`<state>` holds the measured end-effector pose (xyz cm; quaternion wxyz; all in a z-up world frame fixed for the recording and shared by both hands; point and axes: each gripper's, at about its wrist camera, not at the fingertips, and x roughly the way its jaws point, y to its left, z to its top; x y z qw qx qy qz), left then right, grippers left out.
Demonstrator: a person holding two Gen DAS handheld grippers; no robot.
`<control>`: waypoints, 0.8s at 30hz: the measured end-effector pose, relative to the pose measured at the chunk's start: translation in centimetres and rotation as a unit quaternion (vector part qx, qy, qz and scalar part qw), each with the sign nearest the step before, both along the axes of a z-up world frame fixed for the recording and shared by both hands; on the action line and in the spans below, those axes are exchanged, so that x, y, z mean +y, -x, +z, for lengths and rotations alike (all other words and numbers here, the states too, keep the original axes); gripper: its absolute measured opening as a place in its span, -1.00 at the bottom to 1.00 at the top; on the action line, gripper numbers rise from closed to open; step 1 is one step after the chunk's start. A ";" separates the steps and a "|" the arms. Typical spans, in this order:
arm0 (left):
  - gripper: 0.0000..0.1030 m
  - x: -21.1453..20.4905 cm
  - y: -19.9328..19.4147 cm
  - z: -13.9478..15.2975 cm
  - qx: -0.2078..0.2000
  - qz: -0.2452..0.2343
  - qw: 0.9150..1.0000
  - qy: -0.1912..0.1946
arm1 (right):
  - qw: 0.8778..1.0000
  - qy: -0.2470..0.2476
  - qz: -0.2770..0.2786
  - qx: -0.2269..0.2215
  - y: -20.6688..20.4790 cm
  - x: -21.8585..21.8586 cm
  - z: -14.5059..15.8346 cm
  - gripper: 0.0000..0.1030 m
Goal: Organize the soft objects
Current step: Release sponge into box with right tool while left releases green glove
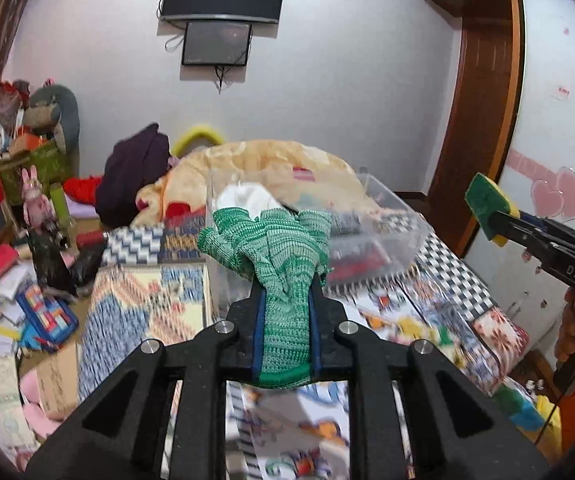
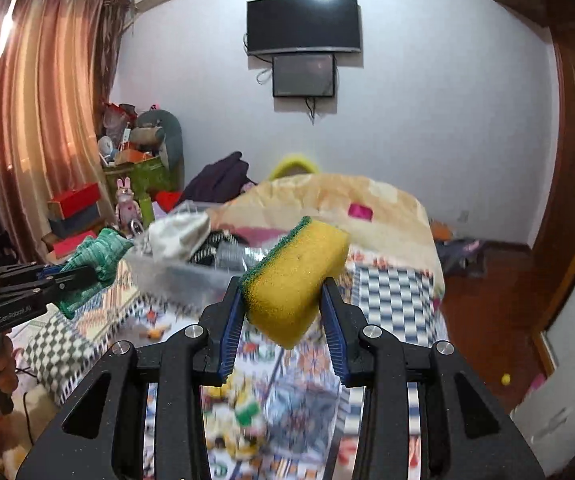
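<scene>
My left gripper (image 1: pixel 286 292) is shut on a green knitted glove (image 1: pixel 283 264) and holds it above the bed, just in front of a clear plastic bin (image 1: pixel 383 216). It also shows in the right wrist view (image 2: pixel 87 276) with the glove (image 2: pixel 99 256). My right gripper (image 2: pixel 283 284) is shut on a yellow sponge (image 2: pixel 295 276) with a green scrub side, held above the bed near the bin (image 2: pixel 191 272). In the left wrist view the right gripper (image 1: pixel 499 220) holds the sponge (image 1: pixel 487 204) at the right. A white cloth (image 2: pixel 179 236) lies in the bin.
A patterned bedspread (image 1: pixel 159 292) covers the bed, with a peach quilt (image 1: pixel 255 160) heaped behind the bin. Boxes, books and toys (image 1: pixel 27 280) clutter the floor at the left. A wardrobe (image 1: pixel 547 120) stands at the right. Small sponges (image 2: pixel 247 416) lie on the bed below.
</scene>
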<state>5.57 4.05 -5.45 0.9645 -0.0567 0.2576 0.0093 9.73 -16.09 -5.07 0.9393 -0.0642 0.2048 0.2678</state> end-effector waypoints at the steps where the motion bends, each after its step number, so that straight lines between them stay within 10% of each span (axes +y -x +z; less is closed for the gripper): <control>1: -0.66 -0.1 -0.5 0.3 -0.002 0.001 1.000 -0.007 | 1.000 0.002 0.003 -0.004 -0.3 0.3 0.3 -0.33; 24: -0.66 -1.7 -13.8 -0.5 0.041 -0.025 0.999 -0.009 | 0.998 0.042 0.002 0.057 -8.6 5.0 -2.0 -0.33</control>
